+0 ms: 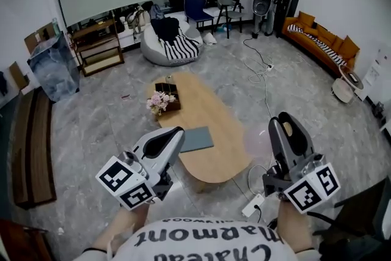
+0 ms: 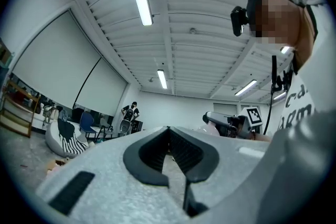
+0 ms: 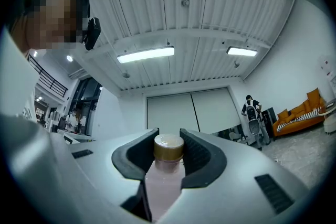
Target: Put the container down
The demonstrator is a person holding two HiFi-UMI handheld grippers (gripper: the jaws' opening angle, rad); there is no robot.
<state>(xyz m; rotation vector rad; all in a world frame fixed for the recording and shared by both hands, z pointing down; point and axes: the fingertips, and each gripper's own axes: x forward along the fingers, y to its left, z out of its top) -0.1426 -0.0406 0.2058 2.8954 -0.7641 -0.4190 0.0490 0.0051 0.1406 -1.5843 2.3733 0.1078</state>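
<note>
Jaws of the right gripper (image 3: 169, 132) gripped a pale pink, gold-capped container (image 3: 164, 186), partly open. Left gripper (image 2: 169, 131) jaws met; empty.

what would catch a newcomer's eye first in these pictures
The right gripper, low in the head view, is clamped on a pink bottle with a gold cap. Beyond it a low oval wooden table stands mid-floor, with pink flowers at its far end.
</note>
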